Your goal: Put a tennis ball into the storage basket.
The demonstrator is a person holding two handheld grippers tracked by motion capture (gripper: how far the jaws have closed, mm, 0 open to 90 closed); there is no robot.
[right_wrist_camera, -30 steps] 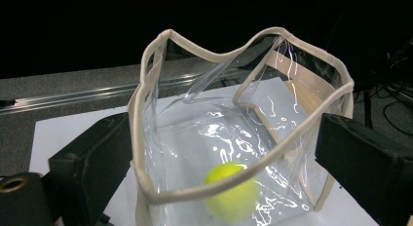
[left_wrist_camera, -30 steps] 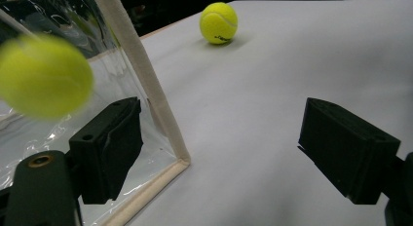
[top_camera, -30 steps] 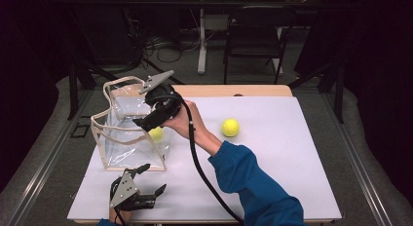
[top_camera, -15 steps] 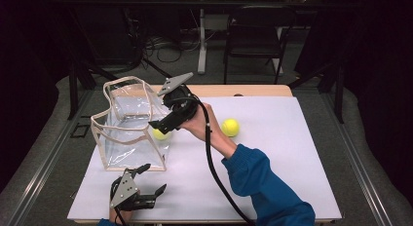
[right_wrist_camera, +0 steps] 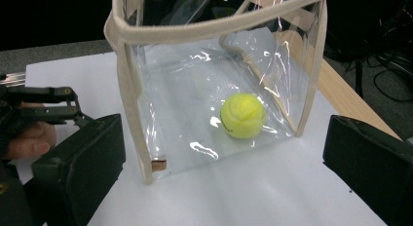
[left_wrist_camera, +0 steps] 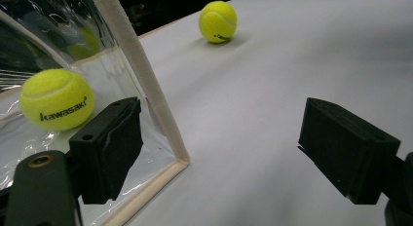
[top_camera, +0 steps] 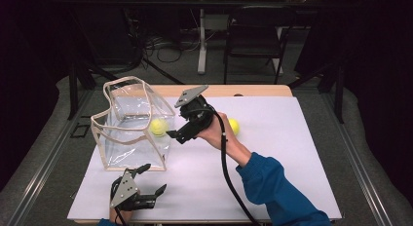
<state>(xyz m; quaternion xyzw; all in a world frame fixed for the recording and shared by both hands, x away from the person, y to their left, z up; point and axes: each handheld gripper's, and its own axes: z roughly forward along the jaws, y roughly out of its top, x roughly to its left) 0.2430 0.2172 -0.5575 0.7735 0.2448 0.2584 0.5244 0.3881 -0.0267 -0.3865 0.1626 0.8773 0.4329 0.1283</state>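
Now one ball sits in the clear bag

Inside the clear bag (top_camera: 131, 126) on the desk (top_camera: 292, 153) lies one tennis ball (top_camera: 158, 127); a second ball (top_camera: 234, 126) rests outside. The right hand-held gripper (top_camera: 176, 136) hovers beside the bag, its jaws just opened wide and empty. The left hand-held gripper (top_camera: 148, 179) rests nearby, jaws apart.

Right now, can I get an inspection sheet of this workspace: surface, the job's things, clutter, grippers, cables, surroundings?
Surface: white table, bare around the things.
Job's things: clear bag upright, top open, one tennis ball inside; second tennis ball on the table outside it.
Clutter: nothing seen.
Grippers: right gripper beside the bag, fingers just opened, nothing between them; left gripper low at the bag's near corner, open, holding nothing.
Cables: black cable trails along the right forearm.
Surroundings: dark room, chair and floor cables behind the table.
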